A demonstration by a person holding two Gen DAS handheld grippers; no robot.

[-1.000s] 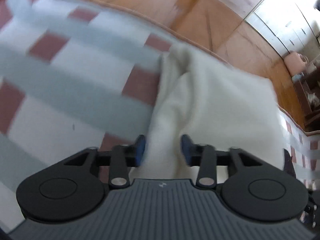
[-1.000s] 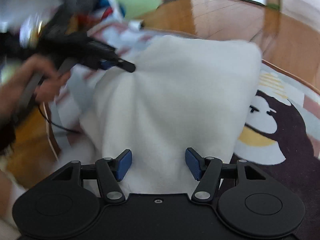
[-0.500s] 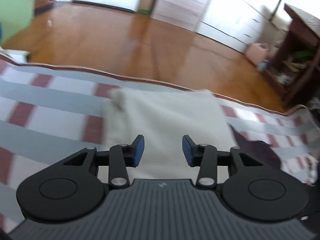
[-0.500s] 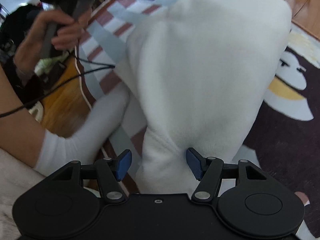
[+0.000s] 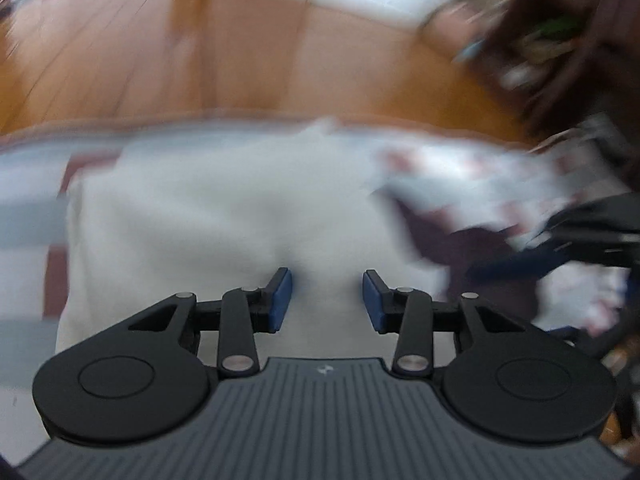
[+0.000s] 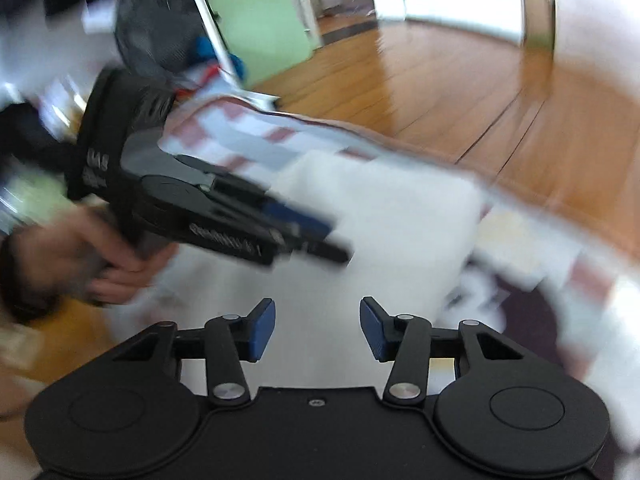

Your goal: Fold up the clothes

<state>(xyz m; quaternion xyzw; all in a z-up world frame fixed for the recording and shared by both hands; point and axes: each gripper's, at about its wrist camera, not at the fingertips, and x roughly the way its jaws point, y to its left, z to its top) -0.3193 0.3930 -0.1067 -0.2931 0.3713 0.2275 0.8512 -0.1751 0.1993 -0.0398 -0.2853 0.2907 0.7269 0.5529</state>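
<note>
Both frames blurred. Folded white fleece garment (image 5: 224, 216) lies on checked red-grey-white rug (image 6: 256, 140) over wooden floor (image 5: 248, 64). Left gripper (image 5: 326, 294) and right gripper (image 6: 317, 328): fingers spread, gripping nothing.

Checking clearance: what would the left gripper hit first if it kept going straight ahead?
Probably the white garment on the checked mat; the open left gripper points right at it, though blur hides the depth.

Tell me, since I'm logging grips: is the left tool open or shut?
Open. The left tool shows a clear gap between its blue pads, with only the white garment lying beyond it, not pinched.
</note>
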